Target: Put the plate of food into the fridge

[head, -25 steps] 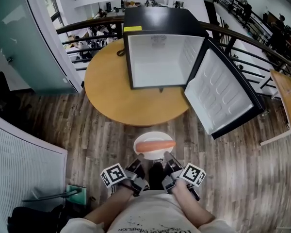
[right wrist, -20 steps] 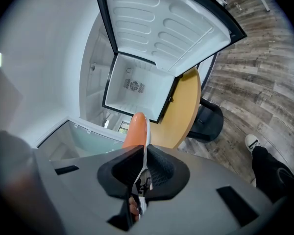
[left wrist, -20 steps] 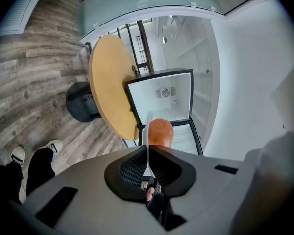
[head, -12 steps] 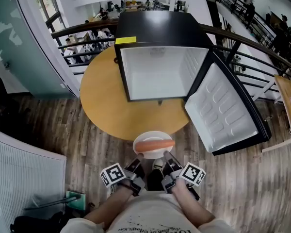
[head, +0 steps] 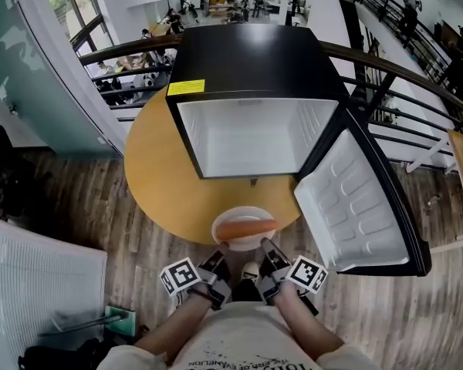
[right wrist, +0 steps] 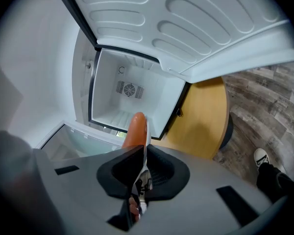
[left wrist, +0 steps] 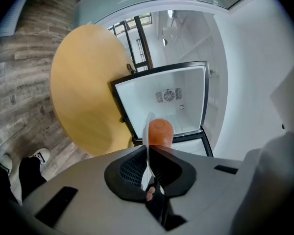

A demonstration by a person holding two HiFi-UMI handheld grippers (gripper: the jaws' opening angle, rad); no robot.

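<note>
A white plate carrying an orange sausage hangs just over the near edge of the round wooden table. My left gripper is shut on the plate's near-left rim and my right gripper is shut on its near-right rim. Seen edge-on, the plate shows with the sausage in the left gripper view, and the plate with the sausage in the right gripper view. The black mini fridge stands on the table with its white inside bare.
The fridge door swings out to the right, past the table edge. A dark railing curves behind the table. A white panel stands at the left, with a green item on the wooden floor by it. My shoes show below.
The fridge and table have drawn closer and larger in the head view. The plate now overlaps the table's near edge instead of hanging over bare floor. Both grippers keep their hold.
</note>
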